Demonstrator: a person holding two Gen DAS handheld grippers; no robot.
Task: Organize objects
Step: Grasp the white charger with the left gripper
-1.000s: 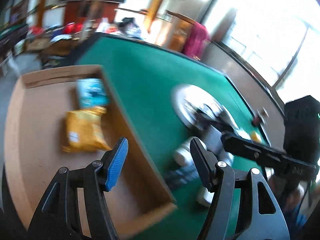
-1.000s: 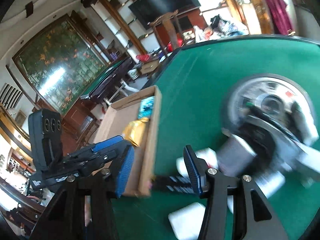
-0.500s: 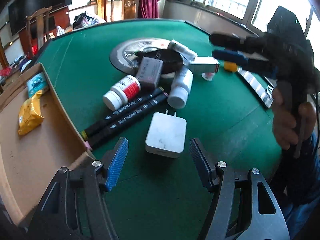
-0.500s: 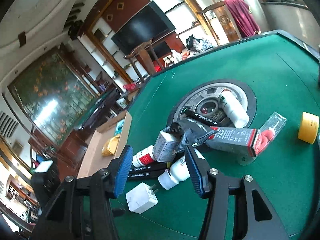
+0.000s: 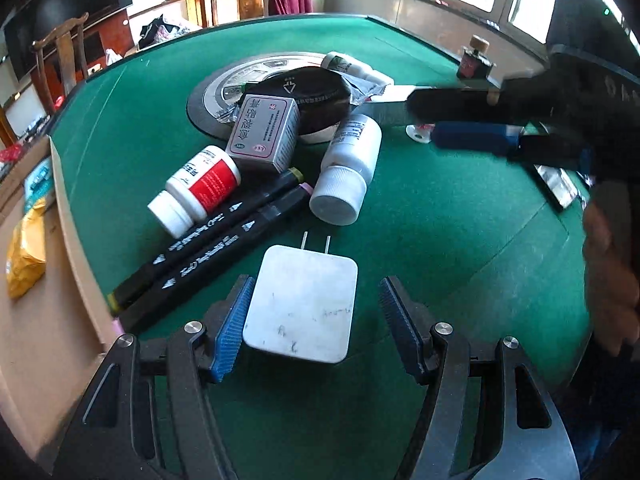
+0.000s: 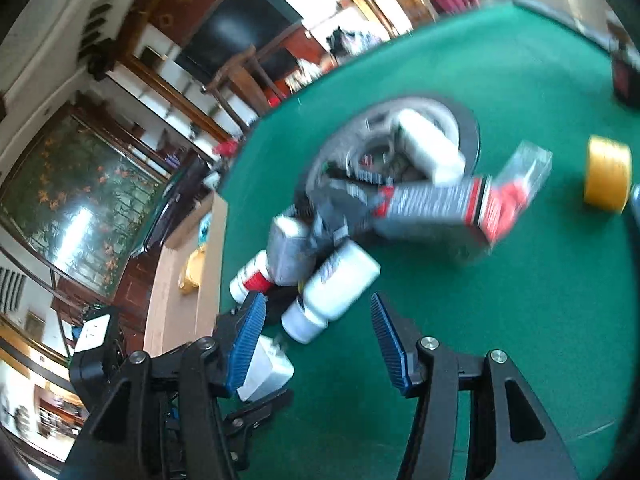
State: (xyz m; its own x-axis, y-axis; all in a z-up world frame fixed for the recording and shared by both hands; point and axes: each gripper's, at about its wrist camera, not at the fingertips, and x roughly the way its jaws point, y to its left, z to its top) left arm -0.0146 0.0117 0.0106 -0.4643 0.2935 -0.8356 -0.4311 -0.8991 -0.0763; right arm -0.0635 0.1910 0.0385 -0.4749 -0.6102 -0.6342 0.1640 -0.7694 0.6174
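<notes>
Straddling an unmarked white charger [image 5: 301, 309], the left gripper [image 5: 314, 326] gapes; the right gripper [image 6: 316, 342] also gapes.

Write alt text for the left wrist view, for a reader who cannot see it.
The open left gripper straddles a white plug-in charger lying flat on the green table. Beyond it lie two black markers, two white pill bottles and a grey box; a cardboard box sits at left and the right gripper reaches in from the right.
</notes>
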